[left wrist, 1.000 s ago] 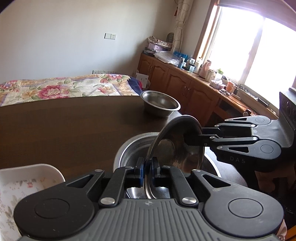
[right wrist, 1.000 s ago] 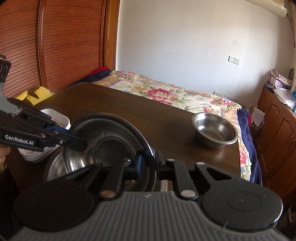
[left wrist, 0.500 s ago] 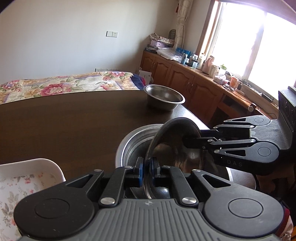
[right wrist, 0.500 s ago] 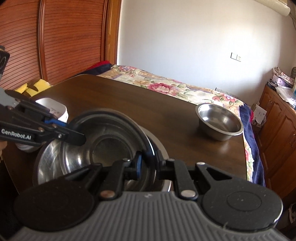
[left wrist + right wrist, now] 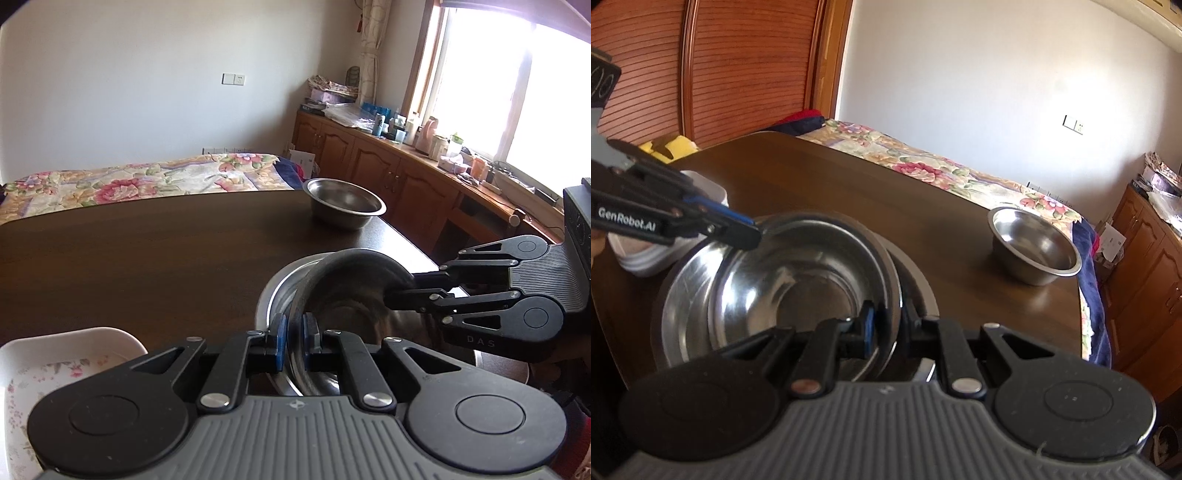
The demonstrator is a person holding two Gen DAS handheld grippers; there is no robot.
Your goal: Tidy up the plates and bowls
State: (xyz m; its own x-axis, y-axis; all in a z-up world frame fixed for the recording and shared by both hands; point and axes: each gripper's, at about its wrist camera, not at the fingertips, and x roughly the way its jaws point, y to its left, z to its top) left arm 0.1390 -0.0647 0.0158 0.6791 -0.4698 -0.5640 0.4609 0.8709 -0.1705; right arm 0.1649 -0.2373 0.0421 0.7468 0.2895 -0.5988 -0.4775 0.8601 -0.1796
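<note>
Nearest, the left gripper [image 5: 293, 345] is clamped on the near rim of a steel bowl [image 5: 783, 288], and the right gripper [image 5: 886, 325] pinches the opposite rim of the same bowl. Half a second ago and a second ago this bowl stood steeply tilted, almost on edge; it now lies much flatter, lowered into the larger steel bowl [image 5: 280, 284] beneath it. By this judgement the nesting step is nearly complete, with release of both grips the likely remainder.

Count, near to far: two steel bowls in the near stack, though a further one hidden underneath cannot be ruled out; one white floral dish [image 5: 55, 365] just left of the stack, apparently resting on at least one more white dish; one lone steel bowl [image 5: 343, 206] at the far right edge of the dark wooden table [image 5: 147, 251], well apart from the stack and not yet gathered. Beyond the table lie a bed with a floral cover [image 5: 140, 181] and a cluttered wooden cabinet [image 5: 406, 170] under the window.
</note>
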